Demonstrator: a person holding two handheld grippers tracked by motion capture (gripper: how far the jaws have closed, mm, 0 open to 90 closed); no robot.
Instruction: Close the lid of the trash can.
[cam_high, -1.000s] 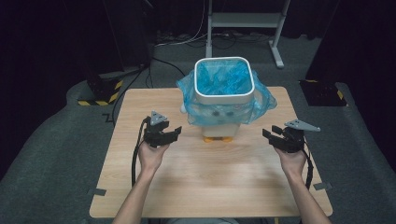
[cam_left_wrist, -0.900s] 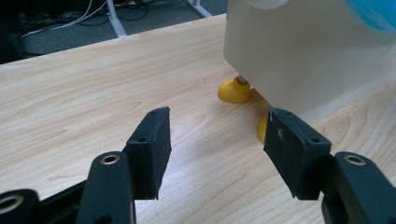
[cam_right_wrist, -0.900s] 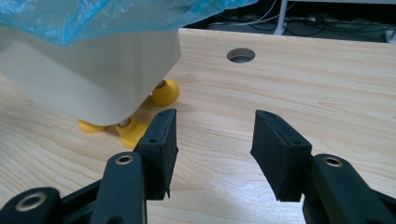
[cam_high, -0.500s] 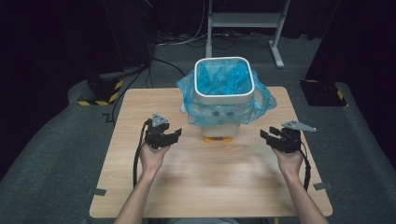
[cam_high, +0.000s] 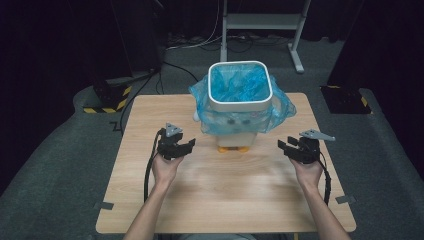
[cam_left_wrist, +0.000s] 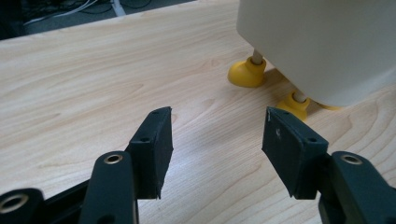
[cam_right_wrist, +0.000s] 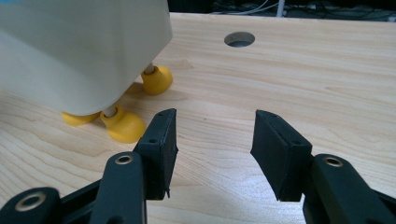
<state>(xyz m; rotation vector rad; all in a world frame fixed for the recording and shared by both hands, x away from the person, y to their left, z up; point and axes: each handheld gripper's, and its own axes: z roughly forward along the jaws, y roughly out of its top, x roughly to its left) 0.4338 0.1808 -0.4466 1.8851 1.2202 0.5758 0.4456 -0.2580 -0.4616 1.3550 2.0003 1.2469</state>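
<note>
So the job in hand looks like dealing with the blue bag (cam_high: 240, 87) lining the little white bin (cam_high: 239, 107), probably pulling it off the rim. My take: come in from both sides at once, pinch the loose plastic that flops over the outside, not the hard rim, and lift evenly so the bin doesn't tip on its feet. It looks light and top-heavy, so a one-sided tug could easily topple it.

High view: the bin sits at about 12 o'clock on the wooden table (cam_high: 220, 200), toward the far edge, with the bag draped over its rim and puffed out around the walls. The left gripper (cam_high: 186, 145) waits at roughly 8 o'clock from the bin, the right gripper (cam_high: 283, 146) at about 4 o'clock. Both are near it, neither touching.

Left gripper view: jaws stand apart with nothing but bare tabletop between them. The bin's white body (cam_left_wrist: 322, 42) fills the 1 o'clock corner, propped on yellow feet (cam_left_wrist: 246, 73).

Right gripper view: same story, jaws apart and empty. The bin is up at 10 o'clock, its feet (cam_right_wrist: 123, 126) just beyond the left pad, not touching it. There's a round hole (cam_right_wrist: 239, 39) in the tabletop at 12 o'clock.
</note>
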